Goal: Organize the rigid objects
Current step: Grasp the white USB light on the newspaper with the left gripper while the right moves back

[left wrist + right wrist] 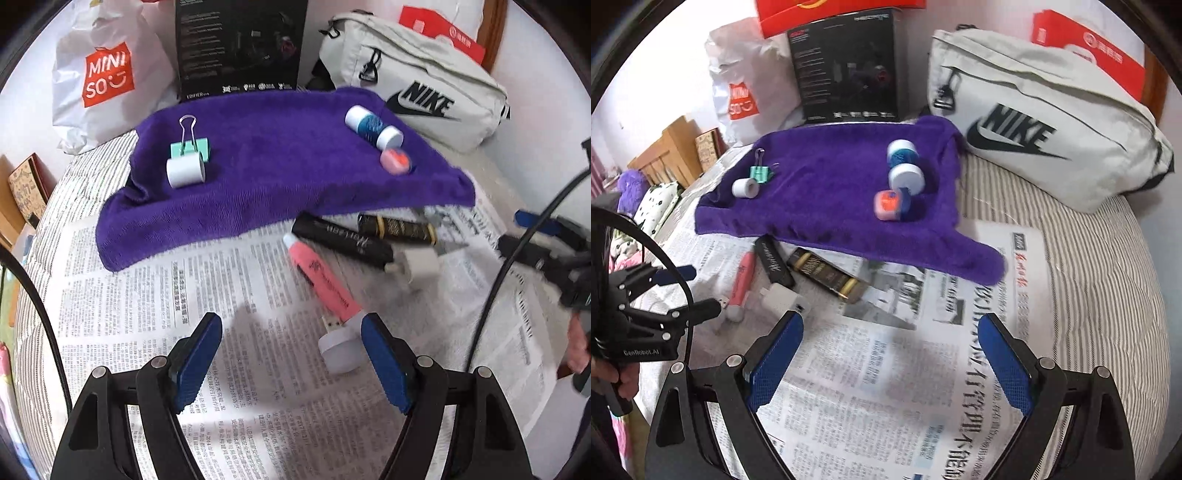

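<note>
Newspaper (905,369) covers the striped bed; on it lie a pink tube (325,280), two black tubes, a white charger (421,264) and a USB stick (332,323). Purple towel (258,162) behind carries a binder clip (190,146), tape roll (184,171) and small containers. Left gripper (291,354) released over the stick and tube cap, nothing held; right gripper (892,354) released above bare newspaper.

On the purple towel (258,162) far back lie four things: one mint binder clip (191,147), one white tape roll (184,171), one blue-and-white bottle (373,126) and one pink-orange eraser (395,161). On the near newspaper (147,295) lie two dark tubes (343,240), one pink highlighter (321,280), one white charger (419,264) and one white USB stick (338,345).
</note>
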A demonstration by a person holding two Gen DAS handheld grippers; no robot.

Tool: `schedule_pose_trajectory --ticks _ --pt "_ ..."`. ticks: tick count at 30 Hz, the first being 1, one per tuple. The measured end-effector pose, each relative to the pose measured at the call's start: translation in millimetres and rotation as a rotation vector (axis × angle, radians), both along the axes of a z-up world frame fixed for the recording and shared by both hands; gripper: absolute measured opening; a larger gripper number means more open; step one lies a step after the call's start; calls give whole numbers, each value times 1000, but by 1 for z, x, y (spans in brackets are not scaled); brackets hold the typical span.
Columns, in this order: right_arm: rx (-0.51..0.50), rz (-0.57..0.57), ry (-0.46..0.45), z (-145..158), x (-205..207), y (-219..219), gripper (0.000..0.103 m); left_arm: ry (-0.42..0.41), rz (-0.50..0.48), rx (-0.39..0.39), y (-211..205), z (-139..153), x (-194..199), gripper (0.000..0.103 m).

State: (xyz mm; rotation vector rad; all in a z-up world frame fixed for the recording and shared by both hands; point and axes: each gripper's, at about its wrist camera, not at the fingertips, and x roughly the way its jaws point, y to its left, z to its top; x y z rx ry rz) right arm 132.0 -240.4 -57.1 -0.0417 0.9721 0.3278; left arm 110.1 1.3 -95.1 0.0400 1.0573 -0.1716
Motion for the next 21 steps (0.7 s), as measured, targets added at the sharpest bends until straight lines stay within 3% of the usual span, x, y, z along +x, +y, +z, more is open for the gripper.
schedule_pose_trajectory --ticks 7,11,21 --pt "42 -43 24 -2 1 -18 95 12 23 51 5 -10 1 76" --pt "36 -45 23 -6 -2 -18 95 -2 22 32 8 -10 0 75" --pt "34 -6 57 -19 -7 -2 95 -51 -39 35 4 -8 2 41"
